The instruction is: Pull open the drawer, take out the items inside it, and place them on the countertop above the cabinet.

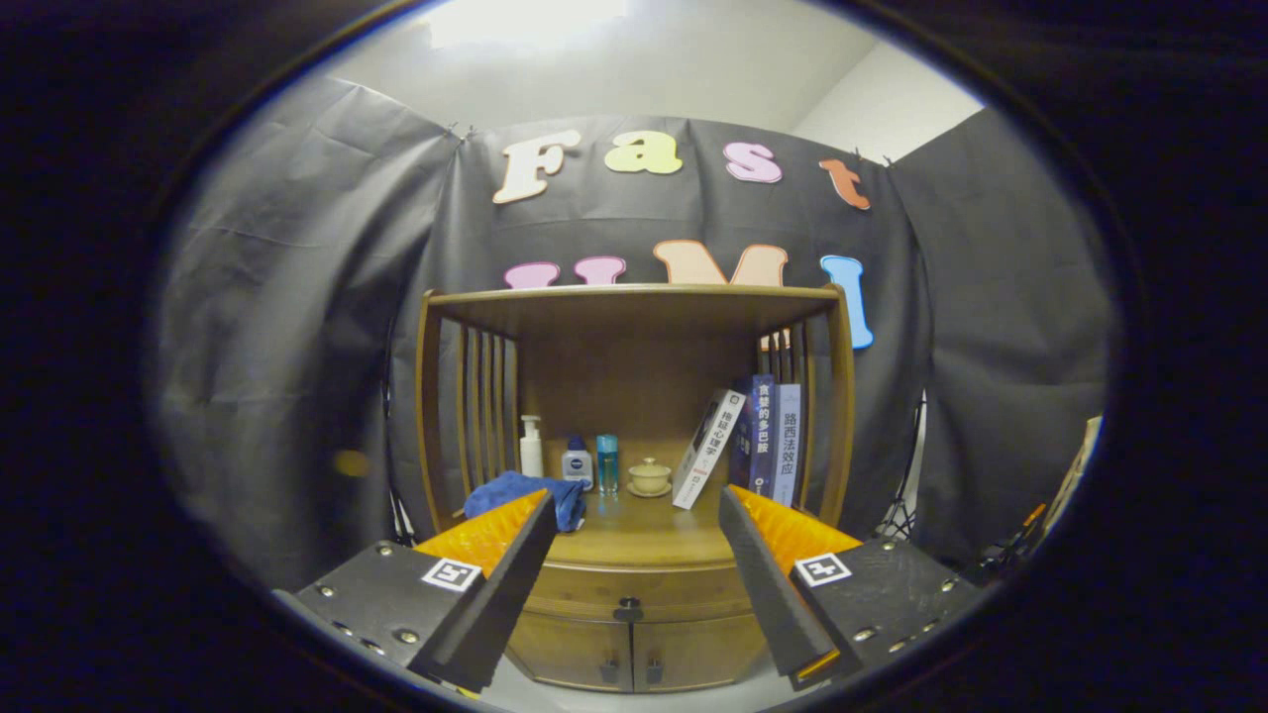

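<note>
A wooden cabinet [634, 396] stands ahead against the booth's wall. Its drawer [634, 592] is a curved wooden front with a small dark knob [628, 603], and it looks closed. Above the drawer lies the countertop [649, 535], under a shelf roof with slatted sides. My gripper [634, 515] is open, some way back from the cabinet, with nothing between its fingers. The drawer knob shows between and below the fingers. What the drawer holds is hidden.
On the countertop sit a blue cloth [515, 492], a white pump bottle [532, 448], a small blue-capped bottle [577, 461], a teal tumbler [607, 462], a lidded cup on a saucer [650, 476] and three books [753, 441]. Two lower doors [634, 654] lie under the drawer.
</note>
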Tool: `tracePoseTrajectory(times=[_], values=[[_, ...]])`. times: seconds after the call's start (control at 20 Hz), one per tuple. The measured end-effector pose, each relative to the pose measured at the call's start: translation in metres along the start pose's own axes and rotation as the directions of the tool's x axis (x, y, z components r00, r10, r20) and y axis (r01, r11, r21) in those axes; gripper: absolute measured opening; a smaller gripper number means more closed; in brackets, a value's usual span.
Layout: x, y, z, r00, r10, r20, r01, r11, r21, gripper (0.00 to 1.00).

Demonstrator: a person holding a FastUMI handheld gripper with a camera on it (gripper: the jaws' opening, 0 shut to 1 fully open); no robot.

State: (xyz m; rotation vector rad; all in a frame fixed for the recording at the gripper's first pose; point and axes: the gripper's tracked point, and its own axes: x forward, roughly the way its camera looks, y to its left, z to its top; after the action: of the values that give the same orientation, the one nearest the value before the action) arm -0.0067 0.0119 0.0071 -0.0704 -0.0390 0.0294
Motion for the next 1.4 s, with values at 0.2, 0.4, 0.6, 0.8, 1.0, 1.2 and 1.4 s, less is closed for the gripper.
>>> tracePoseTrajectory(times=[0.2,0.4,0.6,0.8,1.0,1.2,1.4], values=[[0.006,0.003,-0.009,1.0,0.006,-0.012,-0.006,1.0,0.001,0.99],[0.006,-0.008,-0.007,0.999,-0.047,0.019,0.048,0.997,-0.061,0.99],[0.01,0.002,-0.024,1.0,-0.016,-0.003,0.016,0.999,-0.038,0.99],[0.022,0.01,-0.047,0.999,0.004,-0.033,-0.005,0.999,-0.032,0.99],[0.037,0.01,-0.081,0.996,0.014,-0.09,-0.017,0.999,-0.033,0.99],[0.055,-0.01,-0.101,0.995,-0.037,-0.088,0.039,0.999,0.025,0.99],[0.072,-0.017,-0.139,0.985,-0.044,-0.168,0.055,0.997,0.062,0.99]])
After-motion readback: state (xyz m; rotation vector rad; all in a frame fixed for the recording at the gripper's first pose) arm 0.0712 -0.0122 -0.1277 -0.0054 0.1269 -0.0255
